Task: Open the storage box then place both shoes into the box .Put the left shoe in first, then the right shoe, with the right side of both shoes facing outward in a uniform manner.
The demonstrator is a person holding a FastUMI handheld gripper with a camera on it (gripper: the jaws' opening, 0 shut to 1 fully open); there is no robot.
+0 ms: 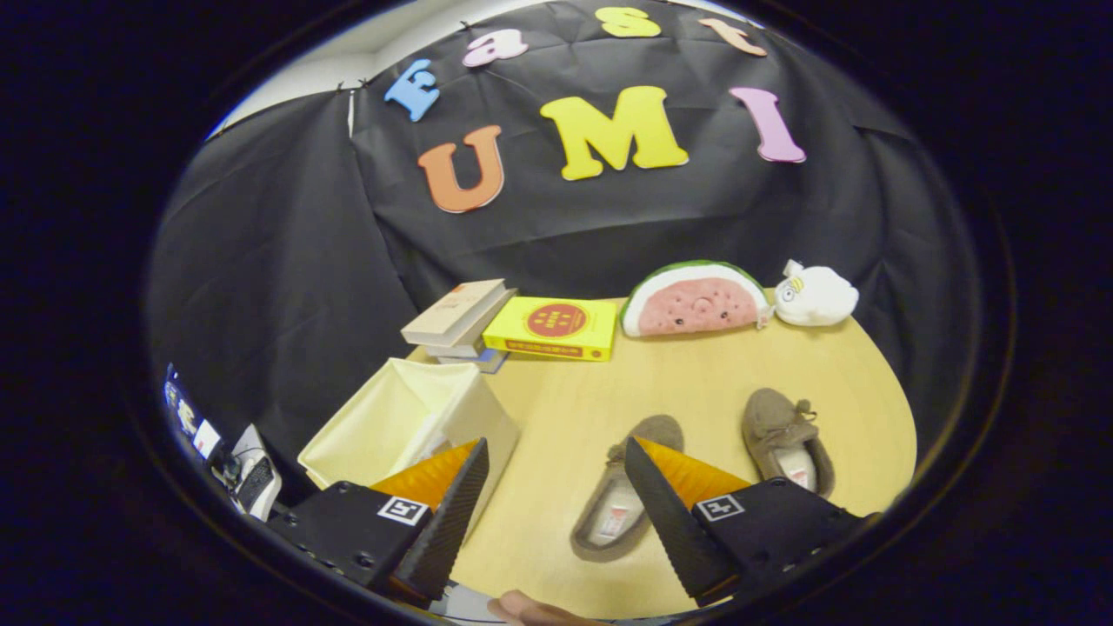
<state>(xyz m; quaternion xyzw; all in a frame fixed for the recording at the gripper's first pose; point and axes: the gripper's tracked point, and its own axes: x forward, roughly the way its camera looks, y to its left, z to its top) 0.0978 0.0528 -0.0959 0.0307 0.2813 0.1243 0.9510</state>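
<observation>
The gripper (556, 487) hangs above the worktop (696, 374) with its fingers wide apart and nothing between them; the storage box (409, 417), pale fabric, already stands open just beyond the left finger; the left shoe (622, 504) lies partly behind the right finger, the right shoe (787, 439) beside it further right. The step in hand is, I judge, taking the left shoe; come down over its heel collar, pinch the side wall squarely, and keep its right side outward for the box.
</observation>
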